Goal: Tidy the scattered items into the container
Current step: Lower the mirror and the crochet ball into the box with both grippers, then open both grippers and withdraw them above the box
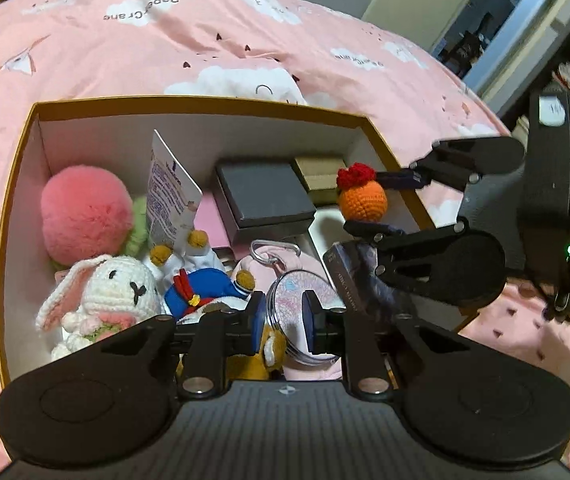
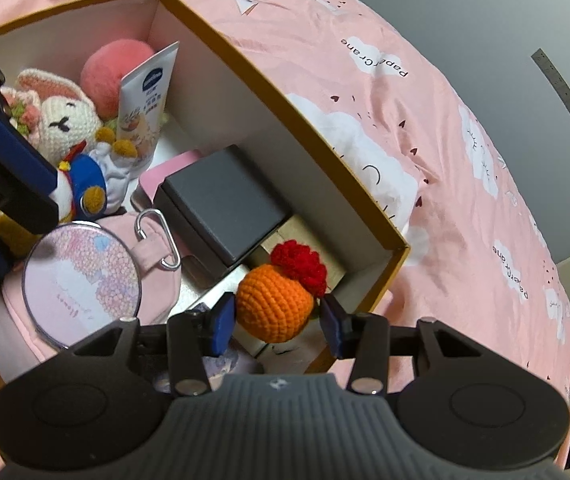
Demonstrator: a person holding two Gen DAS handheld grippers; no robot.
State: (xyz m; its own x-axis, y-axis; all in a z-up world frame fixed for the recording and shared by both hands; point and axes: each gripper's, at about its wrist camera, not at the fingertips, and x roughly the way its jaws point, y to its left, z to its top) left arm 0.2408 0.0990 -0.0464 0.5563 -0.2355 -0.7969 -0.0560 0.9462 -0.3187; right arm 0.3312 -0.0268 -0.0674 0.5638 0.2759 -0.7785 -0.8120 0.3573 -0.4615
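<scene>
A yellow-rimmed cardboard box (image 1: 17,168) was seen on a pink bedspread (image 1: 125,52), filling mid-frame in both views. The right tongs (image 2: 279,322) were clenched on a crocheted orange ball (image 2: 273,304), held low centre in the right wrist view, above the box's near right corner. Its red tuft (image 2: 299,266) pointed to the upper right there; the ball being round, no long axis was made out. The left tongs (image 1: 283,320) were nearly closed over a round pink mirror (image 1: 297,300) at lower centre of the left wrist view; whether the pads pressed its rim could not be told. The mirror lay flat on a pink pouch (image 2: 157,280). A crocheted rabbit (image 1: 109,292), a pink pompom (image 1: 85,212) and a dark box (image 1: 265,196) were noted inside. The yellow toy below the left tongs was mostly hidden.
</scene>
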